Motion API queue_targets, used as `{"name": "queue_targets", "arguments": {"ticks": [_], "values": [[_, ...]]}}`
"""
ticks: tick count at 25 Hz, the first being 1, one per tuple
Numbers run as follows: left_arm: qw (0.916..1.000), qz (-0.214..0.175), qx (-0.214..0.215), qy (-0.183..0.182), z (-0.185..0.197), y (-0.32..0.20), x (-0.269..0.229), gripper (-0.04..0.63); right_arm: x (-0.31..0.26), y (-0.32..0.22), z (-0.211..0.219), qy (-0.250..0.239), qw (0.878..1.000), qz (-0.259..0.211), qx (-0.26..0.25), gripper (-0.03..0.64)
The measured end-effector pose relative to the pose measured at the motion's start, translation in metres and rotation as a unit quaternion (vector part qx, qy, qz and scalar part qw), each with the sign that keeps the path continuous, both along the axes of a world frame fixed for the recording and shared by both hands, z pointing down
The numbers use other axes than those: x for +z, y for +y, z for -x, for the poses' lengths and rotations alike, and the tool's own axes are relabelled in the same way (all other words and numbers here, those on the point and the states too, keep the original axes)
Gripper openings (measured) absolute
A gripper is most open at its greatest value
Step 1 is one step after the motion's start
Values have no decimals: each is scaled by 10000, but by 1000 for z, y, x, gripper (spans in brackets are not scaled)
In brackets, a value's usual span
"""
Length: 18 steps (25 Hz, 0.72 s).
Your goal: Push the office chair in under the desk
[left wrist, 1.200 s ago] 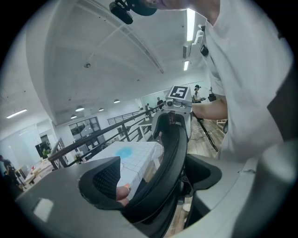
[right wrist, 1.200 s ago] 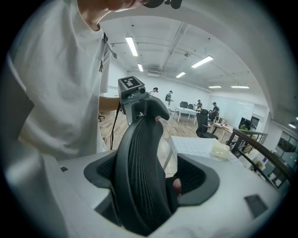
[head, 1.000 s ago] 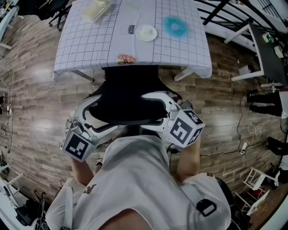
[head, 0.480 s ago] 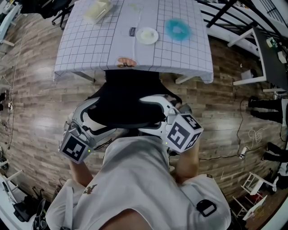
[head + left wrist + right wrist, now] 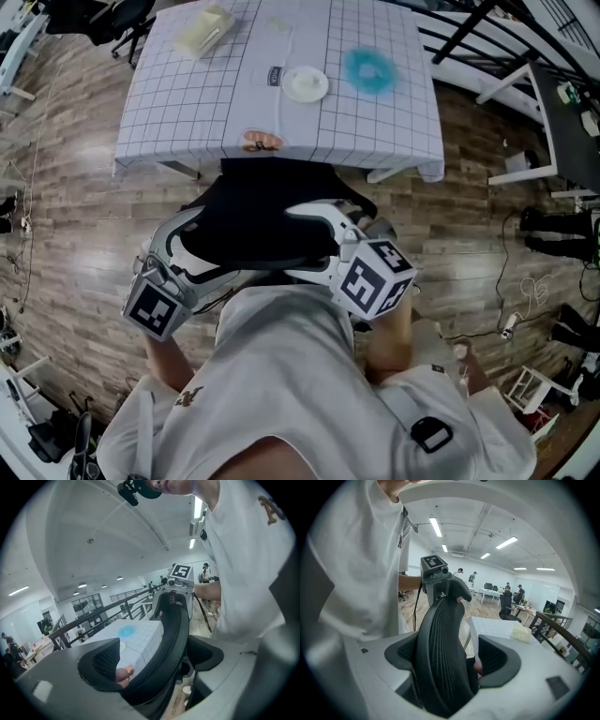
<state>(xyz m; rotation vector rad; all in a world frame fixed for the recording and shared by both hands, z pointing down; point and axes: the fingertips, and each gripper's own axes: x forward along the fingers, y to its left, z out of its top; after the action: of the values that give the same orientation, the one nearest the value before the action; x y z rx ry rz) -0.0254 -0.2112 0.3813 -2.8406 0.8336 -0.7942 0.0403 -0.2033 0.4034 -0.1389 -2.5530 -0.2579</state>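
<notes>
My left gripper (image 5: 154, 667), jaws spread, straddles the left rim of the black mesh backrest of the office chair (image 5: 262, 211), with a gap of daylight between one pad and the mesh. My right gripper (image 5: 454, 663) straddles the opposite rim the same way, mesh against one pad and a narrow gap at the other. The chair stands between me and the desk draped in a white grid-lined cloth (image 5: 187, 103), its front reaching the cloth's near edge, between the two desk legs showing below the hem. A small pinkish object (image 5: 262, 142) lies on that edge directly above the chair. Farther back on the cloth lie a round white dish (image 5: 306, 83), a fuzzy blue ring (image 5: 367, 62) and a pale yellow block (image 5: 204, 30). Grey-brown wood-plank flooring (image 5: 75, 216) surrounds the desk, and a black railing (image 5: 469, 28) runs past its far right corner. Only the head view shows the whole desktop, with my white shirt (image 5: 281, 375) filling its lower half. The right gripper view alone shows distant desks with seated people under ceiling strip lights (image 5: 435, 527).
</notes>
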Motion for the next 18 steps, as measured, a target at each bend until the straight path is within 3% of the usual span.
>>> {"name": "queue_targets", "arguments": {"ticks": [18], "values": [[9995, 4, 312, 41, 32, -30, 1, 443, 1, -27, 32, 65, 9996, 148, 219, 377]]}}
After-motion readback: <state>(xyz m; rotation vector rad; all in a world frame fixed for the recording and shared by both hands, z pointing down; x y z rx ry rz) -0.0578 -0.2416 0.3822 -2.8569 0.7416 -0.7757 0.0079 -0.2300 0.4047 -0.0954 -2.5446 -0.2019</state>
